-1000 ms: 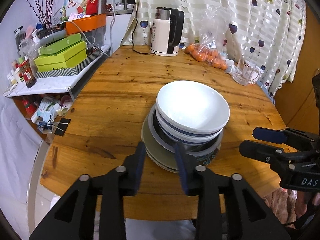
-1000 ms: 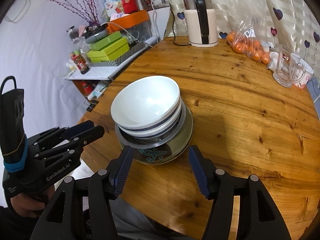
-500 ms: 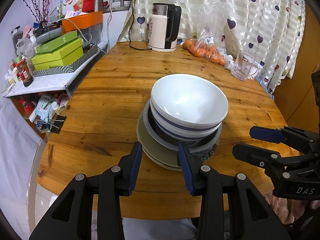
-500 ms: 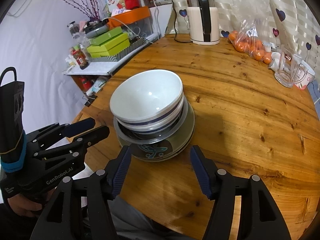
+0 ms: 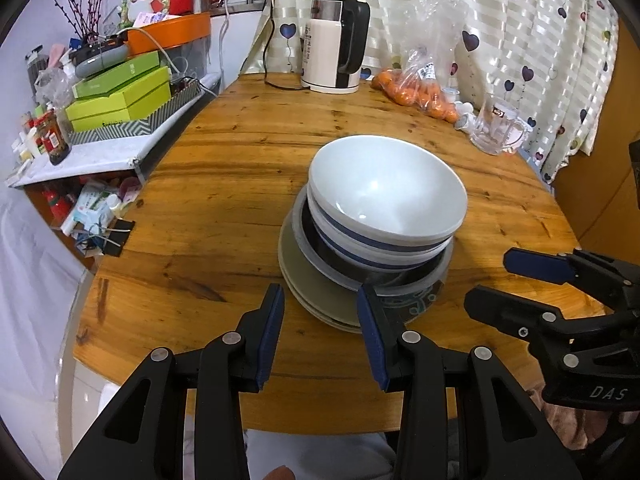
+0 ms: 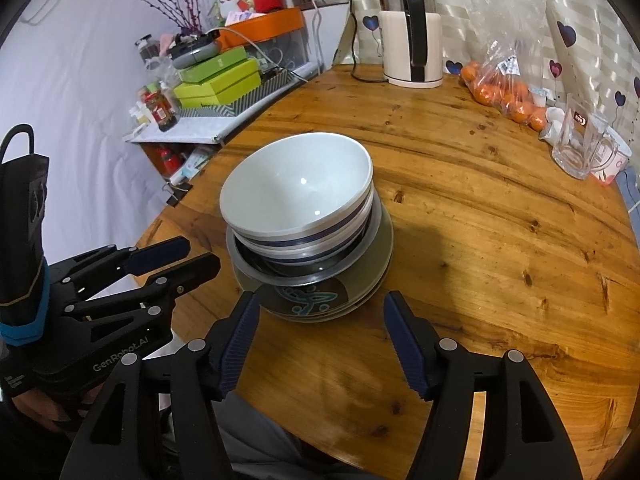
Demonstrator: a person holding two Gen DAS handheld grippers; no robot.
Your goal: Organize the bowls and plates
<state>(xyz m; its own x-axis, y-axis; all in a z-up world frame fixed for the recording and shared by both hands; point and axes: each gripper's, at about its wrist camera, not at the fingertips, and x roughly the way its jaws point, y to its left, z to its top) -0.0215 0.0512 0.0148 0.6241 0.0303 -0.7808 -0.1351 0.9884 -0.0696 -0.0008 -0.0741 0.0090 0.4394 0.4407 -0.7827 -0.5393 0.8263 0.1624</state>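
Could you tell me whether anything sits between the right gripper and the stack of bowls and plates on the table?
Nothing visible does. The right gripper, its jaws empty and opening, faces the stack across bare table. The left gripper is off to the side, not in the path. The kettle, the bag of oranges and the glass mug stand beyond the stack.

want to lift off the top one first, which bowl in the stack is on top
The plain white bowl, its inside all white and empty. The bowl under it shows blue bands, and the lowest, dark bowl has a teal pattern.
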